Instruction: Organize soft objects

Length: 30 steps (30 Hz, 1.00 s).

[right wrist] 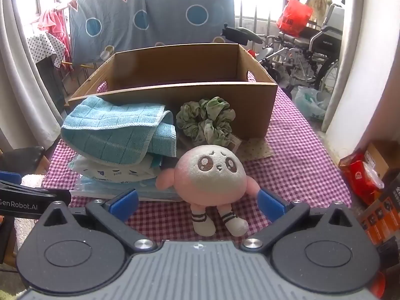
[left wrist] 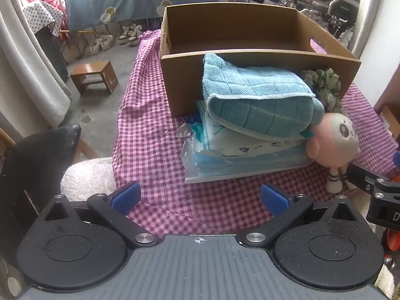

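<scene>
Jaws on both of my grippers stand spread as wide as they go, and nothing is clasped in either. My left gripper (left wrist: 200, 197) hangs over bare checked cloth (left wrist: 150, 130) at the near edge of the desk, its blue pads (left wrist: 126, 196) touching nothing. My right gripper (right wrist: 197, 203) sits low in front of the pink plush doll (right wrist: 208, 175); the doll's striped legs lie between my blue pads (right wrist: 271, 203), but the pads are clear of it on both sides.

The doll sits upright on the cloth, touching the stack beside it: a folded teal towel (right wrist: 117, 132) on top of white and blue plastic packets (right wrist: 112, 175). Behind the doll, a green scrunchie (right wrist: 206, 120) leans against the front wall of the open cardboard box (right wrist: 250, 110). The towel's far edge also rests against that wall. All these soft things lie outside the box, on the desk in front of it.
</scene>
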{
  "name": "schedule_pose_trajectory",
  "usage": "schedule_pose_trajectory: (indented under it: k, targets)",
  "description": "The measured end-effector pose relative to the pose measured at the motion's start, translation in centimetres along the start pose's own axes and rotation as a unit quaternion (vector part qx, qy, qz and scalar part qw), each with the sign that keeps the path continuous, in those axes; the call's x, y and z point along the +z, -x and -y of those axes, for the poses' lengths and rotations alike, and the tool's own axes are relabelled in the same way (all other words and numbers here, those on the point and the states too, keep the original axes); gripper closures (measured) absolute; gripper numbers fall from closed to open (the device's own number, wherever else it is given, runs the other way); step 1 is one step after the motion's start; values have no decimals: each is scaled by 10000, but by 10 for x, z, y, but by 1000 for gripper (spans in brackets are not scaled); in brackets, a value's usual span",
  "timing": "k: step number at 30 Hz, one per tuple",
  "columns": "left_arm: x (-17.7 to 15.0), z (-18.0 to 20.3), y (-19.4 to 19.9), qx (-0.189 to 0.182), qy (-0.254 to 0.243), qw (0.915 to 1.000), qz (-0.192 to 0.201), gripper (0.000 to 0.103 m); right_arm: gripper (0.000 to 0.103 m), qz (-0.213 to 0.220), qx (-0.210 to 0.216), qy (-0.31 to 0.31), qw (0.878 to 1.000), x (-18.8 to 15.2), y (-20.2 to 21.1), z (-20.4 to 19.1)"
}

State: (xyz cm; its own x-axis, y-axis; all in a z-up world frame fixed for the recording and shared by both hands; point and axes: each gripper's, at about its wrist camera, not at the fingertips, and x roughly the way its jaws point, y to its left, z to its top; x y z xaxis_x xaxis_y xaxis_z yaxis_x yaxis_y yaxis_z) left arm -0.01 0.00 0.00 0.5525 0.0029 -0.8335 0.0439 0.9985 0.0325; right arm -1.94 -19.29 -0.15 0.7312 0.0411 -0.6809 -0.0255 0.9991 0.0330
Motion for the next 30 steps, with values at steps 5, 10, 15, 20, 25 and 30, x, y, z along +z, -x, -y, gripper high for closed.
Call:
schedule_pose_trajectory:
  k: [5, 10, 15, 20, 25, 30]
  targets:
    - [1, -2, -1, 18, -4, 10000, -14, 0, 0, 75, -12, 97, 9999, 3, 1, -2]
    - [-4, -7, -2, 107, -12, 9999, -32, 1, 0, 126, 45, -56, 9999, 6, 6, -1]
    - [-5, -2, 3, 188, -19, 9998, -17, 1, 0, 75, -13, -61, 10000, 6, 5, -3]
    - [-6, -3, 5, 208, -15, 9998, -10, 1, 0, 14, 3, -63, 10000, 6, 5, -3]
    - [-7, -2, 4, 210, -36, 9998, -42, 1, 0, 61, -53, -75, 9999, 7, 6, -3]
    - [-7, -1, 4, 187, -49, 9998, -55, 1, 0, 67, -97, -45, 9999, 7, 7, -2]
